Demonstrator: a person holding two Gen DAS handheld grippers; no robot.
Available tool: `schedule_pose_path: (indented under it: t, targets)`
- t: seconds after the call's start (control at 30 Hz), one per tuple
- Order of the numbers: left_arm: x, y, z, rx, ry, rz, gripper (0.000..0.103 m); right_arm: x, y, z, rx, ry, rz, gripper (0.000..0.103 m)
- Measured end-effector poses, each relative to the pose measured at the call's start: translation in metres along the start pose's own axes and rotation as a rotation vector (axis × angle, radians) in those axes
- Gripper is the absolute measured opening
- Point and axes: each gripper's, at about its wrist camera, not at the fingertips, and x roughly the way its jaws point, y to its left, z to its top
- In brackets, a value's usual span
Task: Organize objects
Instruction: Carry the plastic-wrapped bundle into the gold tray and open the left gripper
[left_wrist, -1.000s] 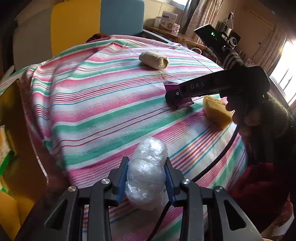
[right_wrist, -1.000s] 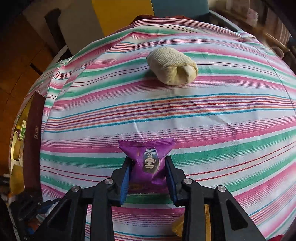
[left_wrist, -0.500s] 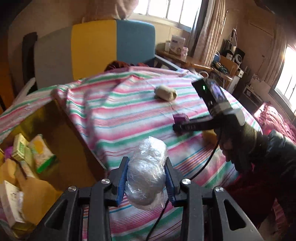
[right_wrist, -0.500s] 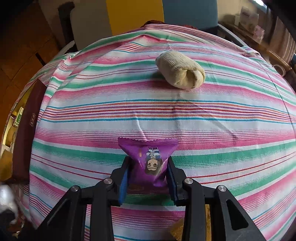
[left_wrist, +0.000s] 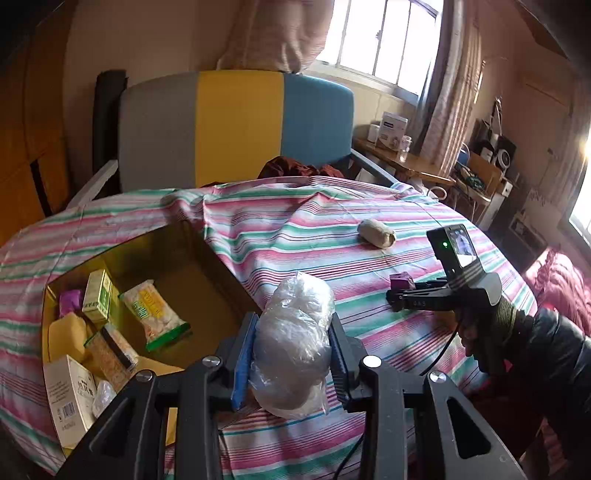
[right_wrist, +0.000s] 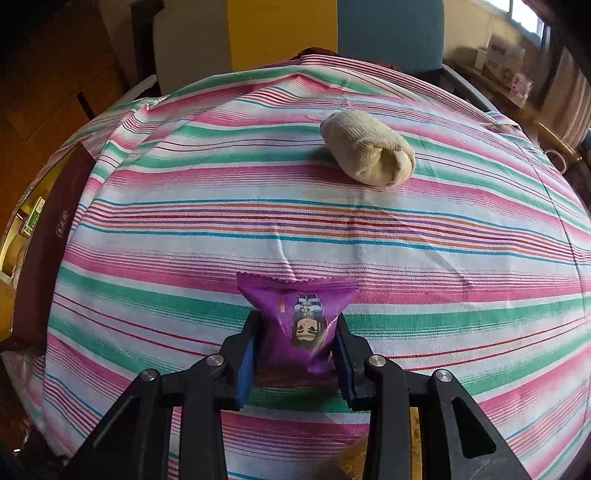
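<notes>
Blue pads of the left gripper (left_wrist: 291, 354) pinch a crumpled clear plastic bundle (left_wrist: 295, 343) from 2 sides; the bundle is held above the near edge of the striped cloth (left_wrist: 314, 236), beside the open cardboard box (left_wrist: 207, 280). The right gripper (right_wrist: 295, 354) is pressed onto a purple snack packet (right_wrist: 299, 317), which lies on the same cloth; a cartoon face is printed on it, upside down in this view.

Only the left wrist view shows the inside of the box: a green-edged cracker packet (left_wrist: 155, 314), a small green carton (left_wrist: 98, 299), a white carton (left_wrist: 70, 395) with a barcode, and a yellow sponge (left_wrist: 66, 336). Their writing is too small to read. It also shows the right gripper from outside, with the letters "DAS" on its arm. A rolled beige sock (right_wrist: 369, 155) lies well beyond the purple packet.
</notes>
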Motion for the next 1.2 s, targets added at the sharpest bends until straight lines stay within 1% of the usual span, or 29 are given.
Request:
schedule_pose_path:
  t: [0.07,0.13,0.27,0.37,0.47,0.53,0.63,0.87,0.93,0.97,1.0,1.03,1.07,1.1,1.13,1.17,1.2]
  targets:
    - [-0.002,0.02,0.0,-0.061,0.002,-0.003,0.036,0.0,0.002,-0.001,-0.01,-0.005,-0.007,0.038]
    - [-0.006,0.049,0.0,-0.136,0.002,0.004,0.036,0.0,0.003,-0.001,-0.021,-0.008,-0.015,0.038]
    - [-0.017,0.12,-0.002,-0.317,-0.008,0.065,0.036,-0.001,0.006,-0.001,-0.042,-0.012,-0.032,0.038]
    - [-0.019,0.17,-0.004,-0.451,0.0,0.086,0.036,0.0,0.009,-0.001,-0.062,-0.012,-0.046,0.038]
    - [-0.013,0.193,-0.002,-0.507,0.011,0.097,0.036,0.0,0.01,0.0,-0.075,-0.012,-0.051,0.039]
    - [-0.004,0.2,0.004,-0.51,0.024,0.09,0.036,0.002,0.01,0.001,-0.076,-0.011,-0.051,0.039]
    - [0.02,0.2,0.018,-0.487,0.058,0.108,0.036,0.002,0.01,0.003,-0.082,-0.011,-0.053,0.039]
    - [0.081,0.214,0.042,-0.503,0.146,0.128,0.036,0.004,0.012,0.004,-0.087,-0.012,-0.054,0.039]
    - [0.095,0.22,0.044,-0.517,0.173,0.139,0.036,0.004,0.012,0.004,-0.086,-0.012,-0.055,0.039]
    - [0.102,0.221,0.046,-0.508,0.183,0.14,0.036,0.004,0.012,0.004,-0.087,-0.012,-0.055,0.039]
    - [0.109,0.221,0.047,-0.488,0.193,0.153,0.036,0.004,0.013,0.004,-0.088,-0.013,-0.054,0.039]
    - [0.115,0.223,0.047,-0.477,0.204,0.191,0.038,0.004,0.012,0.005,-0.087,-0.013,-0.052,0.039]
    - [0.121,0.225,0.046,-0.476,0.218,0.207,0.038,0.004,0.012,0.005,-0.086,-0.013,-0.052,0.039]
    - [0.125,0.226,0.044,-0.476,0.233,0.202,0.039,0.004,0.013,0.005,-0.086,-0.013,-0.052,0.039]
    - [0.129,0.227,0.043,-0.477,0.249,0.197,0.042,0.004,0.013,0.005,-0.087,-0.013,-0.053,0.039]
    - [0.131,0.228,0.042,-0.48,0.265,0.203,0.046,0.004,0.012,0.005,-0.088,-0.014,-0.053,0.039]
    - [0.13,0.227,0.041,-0.474,0.265,0.212,0.047,0.005,0.012,0.005,-0.087,-0.014,-0.051,0.039]
